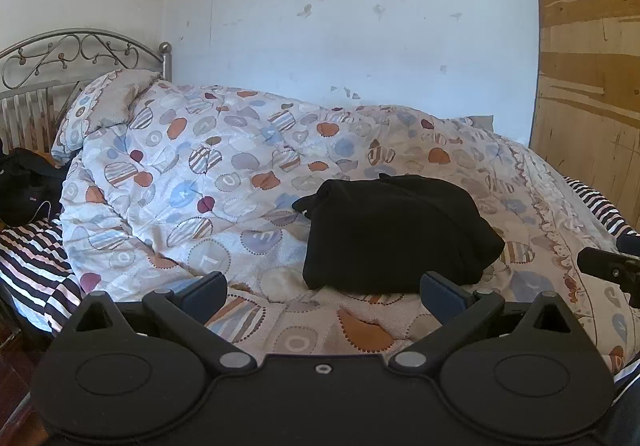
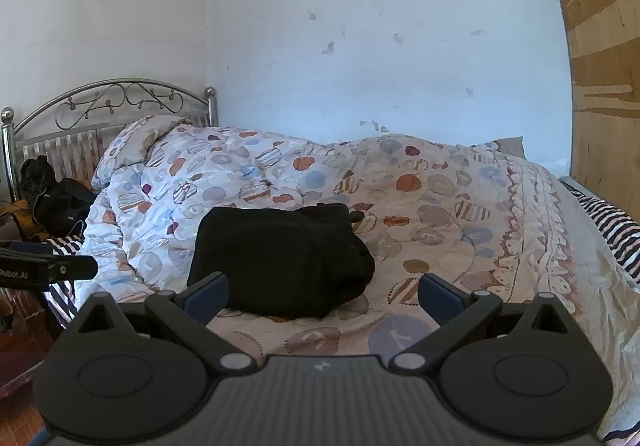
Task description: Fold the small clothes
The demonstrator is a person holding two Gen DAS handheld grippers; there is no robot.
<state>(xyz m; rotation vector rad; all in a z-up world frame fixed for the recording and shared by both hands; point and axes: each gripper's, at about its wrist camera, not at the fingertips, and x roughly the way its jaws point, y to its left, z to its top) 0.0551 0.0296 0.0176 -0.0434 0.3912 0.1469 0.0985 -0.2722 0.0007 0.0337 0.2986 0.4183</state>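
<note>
I am looking at the black garment (image 1: 394,230) lying compactly folded mid-frame on the patterned duvet (image 1: 180,182). Left gripper (image 1: 322,292) and right gripper (image 2: 322,292) are hovering empty, fingers apart. This piece seems finished; the dark heap (image 2: 60,206) at far left may be awaiting folding.

The black garment (image 1: 394,232) lies folded into a compact, thick bundle, just ahead of the left gripper's spread fingers, slightly right of centre, resting flat.
</note>
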